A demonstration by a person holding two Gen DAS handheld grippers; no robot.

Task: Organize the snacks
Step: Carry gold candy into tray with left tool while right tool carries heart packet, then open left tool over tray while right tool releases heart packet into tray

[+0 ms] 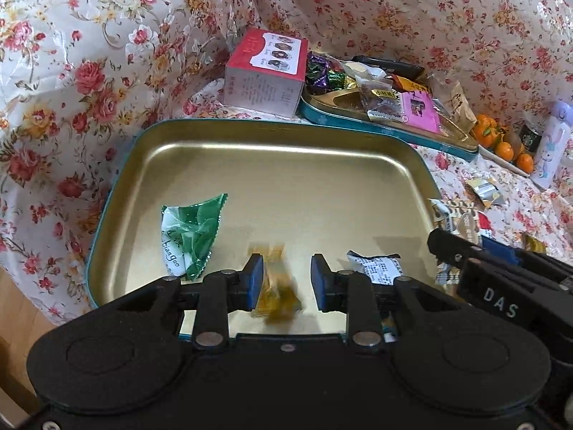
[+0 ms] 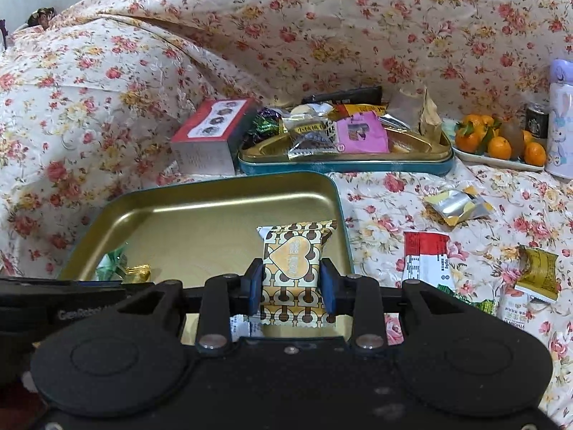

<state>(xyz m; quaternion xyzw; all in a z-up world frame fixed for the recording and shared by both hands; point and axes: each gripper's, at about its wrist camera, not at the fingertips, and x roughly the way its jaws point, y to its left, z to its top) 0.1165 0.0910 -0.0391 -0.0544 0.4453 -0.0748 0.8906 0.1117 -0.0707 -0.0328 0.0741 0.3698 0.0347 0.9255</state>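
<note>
While the left gripper point(image 1: 286, 279) hangs over the near edge of the gold tin tray point(image 1: 286, 143), its blue pads stand apart and a blurred amber candy point(image 1: 277, 294) sits in the gap between them, touching neither pad as far as the blur allows one to tell. Left of it in the tray lies a green-and-white packet point(image 1: 191, 236), and to the right a white wrapper with black print point(image 1: 379, 268) rests near the tray's right wall. The right gripper point(image 2: 292, 283) is clamped on a gold-and-brown patterned snack pack point(image 2: 295, 251) with a heart on its face, held upright over the near right part of the same tray. Beyond the tray, at the far side, a red-and-white box point(image 1: 265, 71) stands just beside a second tin point(image 1: 386, 125) heaped with mixed sweets. On the flowered cloth point(image 2: 394, 18) to the right lie loose snacks: a silver-and-yellow wrapper point(image 2: 456, 206), a red-and-white packet point(image 2: 426, 256) and a torn gold one point(image 2: 539, 272). Farther right, a plate of oranges point(image 2: 497, 147) sits beside a dark can point(image 2: 537, 122) and a pale bottle with a rabbit point(image 2: 560, 125).
</note>
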